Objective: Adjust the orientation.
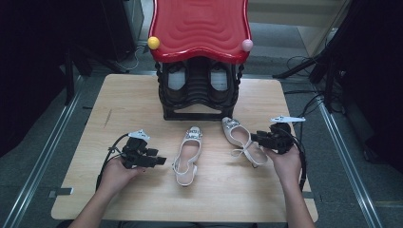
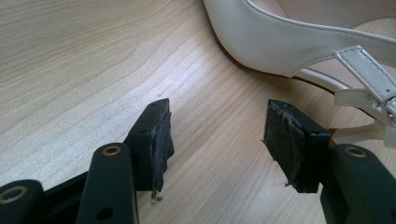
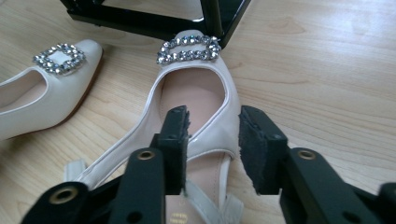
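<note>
Two cream slingback shoes with rhinestone buckles lie on the wooden table, toes toward a black rack. My right gripper reaches the right shoe from the right. In the right gripper view its jaws straddle that shoe's side wall, one jaw inside and one outside, with gaps on both sides, so it stands open. My left gripper rests left of the left shoe. Its jaws are open over bare wood, just short of that shoe's heel end.
A black rack with a wavy red top stands at the table's far middle, and its base bar lies just beyond the shoe toes. The left shoe lies beside the right one. Floor rails run along both table sides.
</note>
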